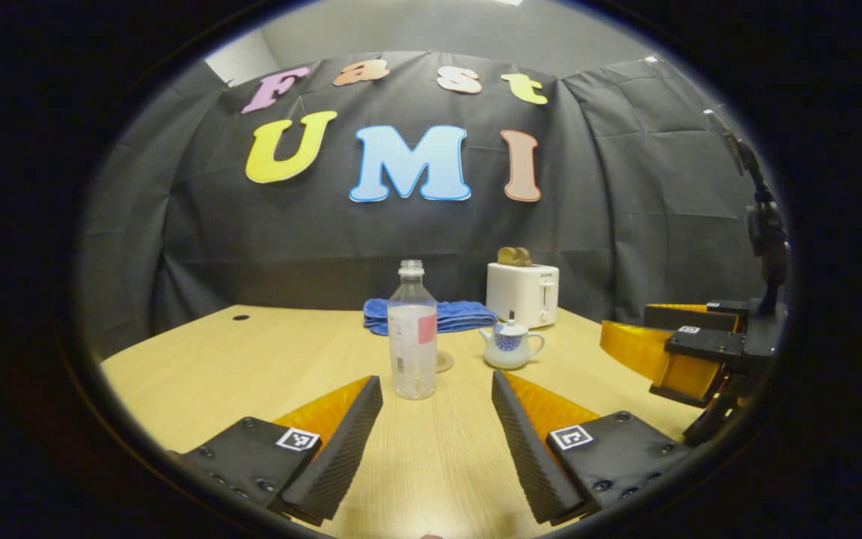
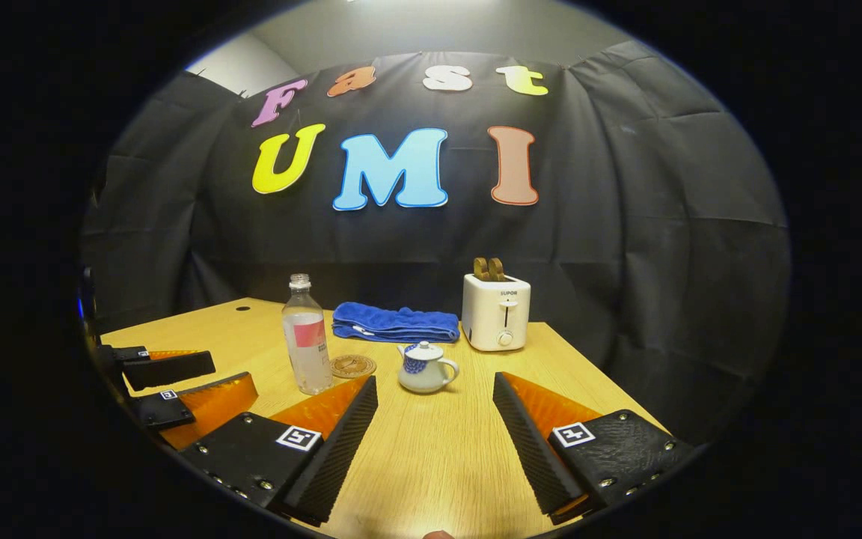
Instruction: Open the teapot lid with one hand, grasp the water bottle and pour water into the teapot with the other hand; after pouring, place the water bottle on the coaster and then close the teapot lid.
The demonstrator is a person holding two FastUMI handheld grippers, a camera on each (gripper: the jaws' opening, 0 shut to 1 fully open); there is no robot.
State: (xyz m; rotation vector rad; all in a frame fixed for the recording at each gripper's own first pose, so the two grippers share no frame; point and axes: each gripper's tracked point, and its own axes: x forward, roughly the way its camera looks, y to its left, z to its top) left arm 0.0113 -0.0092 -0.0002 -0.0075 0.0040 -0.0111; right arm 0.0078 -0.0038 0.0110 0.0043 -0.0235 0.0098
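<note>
both grippers (image 1: 437, 442) (image 2: 435, 442) agape; teapot (image 2: 425, 367) lidded.

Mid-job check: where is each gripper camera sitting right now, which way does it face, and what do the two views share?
Left gripper view: rides the left gripper, low over the table, facing the water bottle; the right gripper shows at its right.
Right gripper view: rides the right gripper, facing the teapot; the left gripper shows at its left.
Shared: bottle, teapot, coaster, blue towel, toaster.
</note>
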